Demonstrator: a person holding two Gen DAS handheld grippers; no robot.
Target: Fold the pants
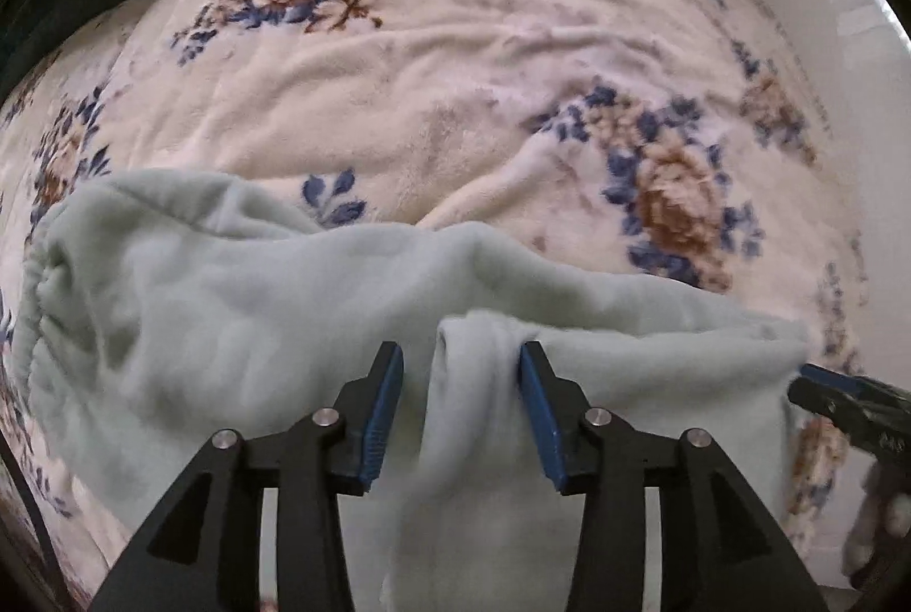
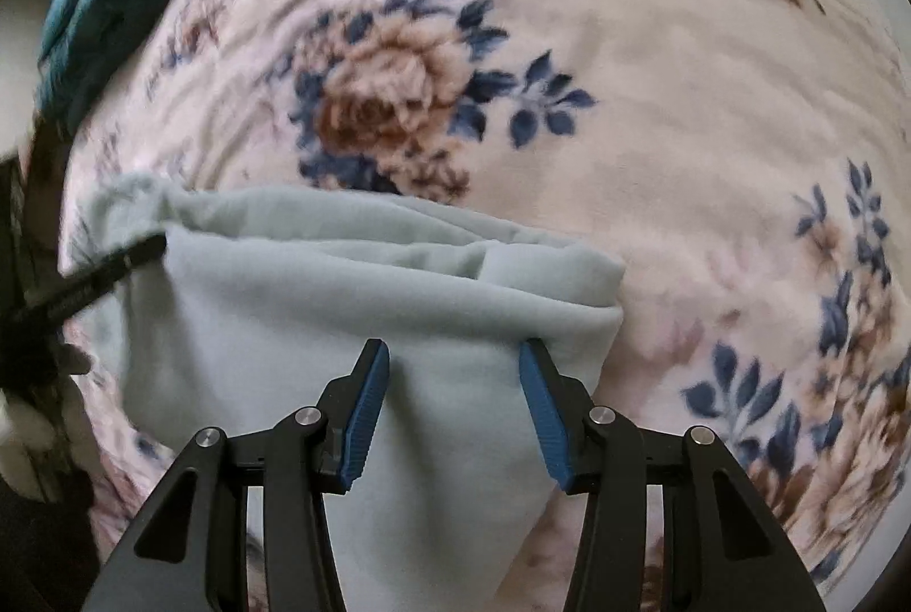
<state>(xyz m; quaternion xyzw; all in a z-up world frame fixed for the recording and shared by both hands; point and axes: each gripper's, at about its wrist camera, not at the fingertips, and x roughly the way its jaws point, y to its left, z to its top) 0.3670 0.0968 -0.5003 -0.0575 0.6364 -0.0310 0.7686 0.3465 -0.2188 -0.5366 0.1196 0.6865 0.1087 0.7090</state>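
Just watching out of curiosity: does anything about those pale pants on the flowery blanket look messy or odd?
Slightly. The pale pants lie bunched, not flat, on the floral blanket, with a raised pleat of fabric standing between the left gripper's jaws. Nothing looks torn or spilled.

The pants (image 1: 228,316) are pale mint fleece, soft and fuzzy; they lie bunched crosswise on the floral blanket (image 1: 433,60); the gathered elastic waistband sits at the left end in the left wrist view; a raised fold stands mid-cloth; the right end is doubled over in layers.

A home bedroom — a bed under a plush floral blanket (image 1: 455,60).
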